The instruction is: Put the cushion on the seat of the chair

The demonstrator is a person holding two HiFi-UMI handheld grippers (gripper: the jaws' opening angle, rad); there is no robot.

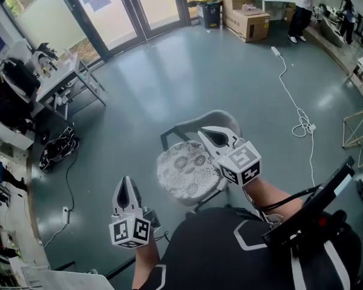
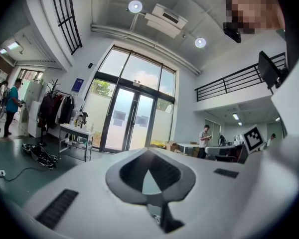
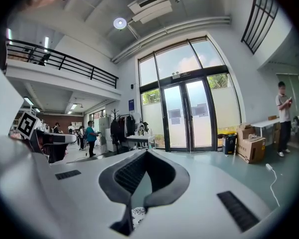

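Right, head view: patterned cushion (image 1: 184, 171) already lies on the chair (image 1: 213, 121) seat. Left gripper (image 1: 126, 182) sits at its 8 o'clock, right gripper (image 1: 204, 133) at 2, both clear, so placing looks done. Left gripper view: jaws together, empty. Right gripper view: same.

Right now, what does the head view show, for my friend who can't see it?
A round patterned cushion lies on a grey chair's seat, seen from above. The person's right tool and left tool are both shut and empty, the right one over the chair.
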